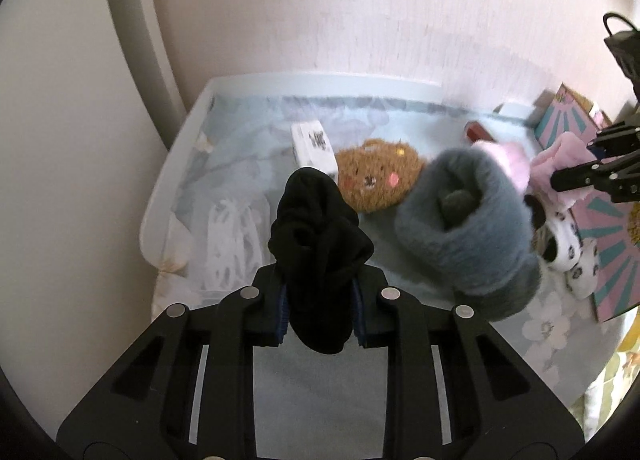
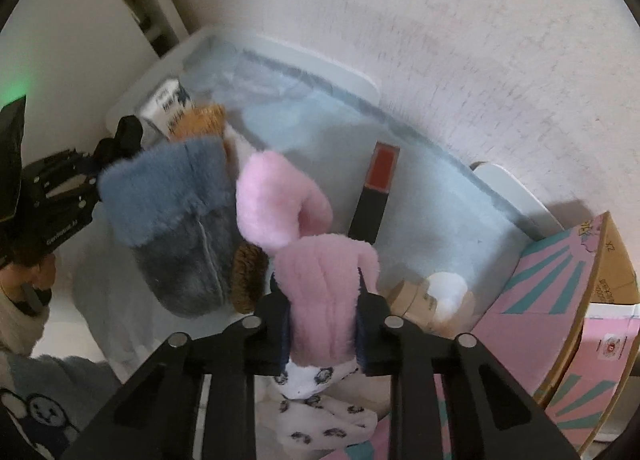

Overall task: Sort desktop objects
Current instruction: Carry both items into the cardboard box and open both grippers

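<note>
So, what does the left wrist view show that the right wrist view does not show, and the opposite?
Only the left wrist view: the left gripper shut on a black sock, the brown bear plush's face, and white lace fabric.

Only the right wrist view: the right gripper shut on a pink fluffy sock, and a small cardboard tube.

Both: the grey-blue fluffy slipper, the pale blue tray, the red-and-black box, and the pink box with teal rays.

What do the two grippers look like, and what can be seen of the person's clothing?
Both the left gripper and the right gripper are matte black linkage frames with round silver pivot pins and dark blue ribbed pads. A pale fuzzy sleeve shows at one edge.
</note>
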Demonstrator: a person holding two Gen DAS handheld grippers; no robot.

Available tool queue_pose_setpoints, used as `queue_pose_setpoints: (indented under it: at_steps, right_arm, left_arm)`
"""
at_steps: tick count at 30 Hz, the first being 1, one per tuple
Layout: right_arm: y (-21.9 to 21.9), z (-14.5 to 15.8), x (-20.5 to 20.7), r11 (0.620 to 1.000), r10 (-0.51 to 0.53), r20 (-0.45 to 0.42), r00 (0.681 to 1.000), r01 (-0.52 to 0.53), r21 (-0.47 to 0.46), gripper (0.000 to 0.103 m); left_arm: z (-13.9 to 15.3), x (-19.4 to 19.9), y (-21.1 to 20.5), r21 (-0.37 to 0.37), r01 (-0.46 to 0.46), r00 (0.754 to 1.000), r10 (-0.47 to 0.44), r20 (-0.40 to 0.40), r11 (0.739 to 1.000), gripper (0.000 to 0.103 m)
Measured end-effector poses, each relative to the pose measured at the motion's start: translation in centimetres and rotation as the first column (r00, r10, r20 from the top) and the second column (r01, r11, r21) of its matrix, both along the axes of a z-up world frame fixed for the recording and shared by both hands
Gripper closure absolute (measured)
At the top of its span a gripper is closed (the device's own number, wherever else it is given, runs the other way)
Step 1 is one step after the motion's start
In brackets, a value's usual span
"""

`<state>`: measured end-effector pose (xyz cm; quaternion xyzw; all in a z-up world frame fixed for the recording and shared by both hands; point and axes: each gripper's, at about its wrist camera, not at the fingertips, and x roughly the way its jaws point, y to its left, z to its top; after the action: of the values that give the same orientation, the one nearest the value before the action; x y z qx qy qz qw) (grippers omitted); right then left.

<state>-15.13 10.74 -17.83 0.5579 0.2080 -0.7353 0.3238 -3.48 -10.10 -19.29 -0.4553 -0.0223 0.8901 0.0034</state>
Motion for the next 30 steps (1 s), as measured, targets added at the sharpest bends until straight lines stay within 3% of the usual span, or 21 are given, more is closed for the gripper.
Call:
queue_pose_setpoints:
  at_steps: [2,8,16,24,30]
  right_arm:
    - [-0.3,0.4,0.0,1.000,-0.008,-0.012,1.000,0.008,0.011,0.082]
    - [0.3,2.9,0.0,0.994,-0.041,0.000,0.999,0.041,-0.097,0.082]
    - [2.8,8.7,0.9,0.983,-0.067,-0.053,0.996,0.057,-0.174,0.082]
    - [8.6,12.4,1.9,0.973,-0.168,-0.106,0.980,0.148,-0.177,0.082]
    - [14.3,11.9,2.8,0.958,-0.253,-0.090,0.963,0.237,-0.158,0.082]
  left_arm:
    - [0.6,0.3,0.0,-0.003,-0.005,1.000,0.005,-0.006,1.000,0.082]
    - [3.0,1.2,-1.2,0.018,-0.013,1.000,0.013,-0.024,1.000,0.083]
    - [10.8,1.2,0.5,0.013,0.043,0.993,-0.041,-0.111,0.999,0.083]
    - [17.9,-1.0,7.9,0.015,0.186,0.960,-0.178,-0.215,0.983,0.083]
    - [18.7,-3.8,16.7,0.024,0.307,0.934,-0.297,-0.198,0.951,0.083]
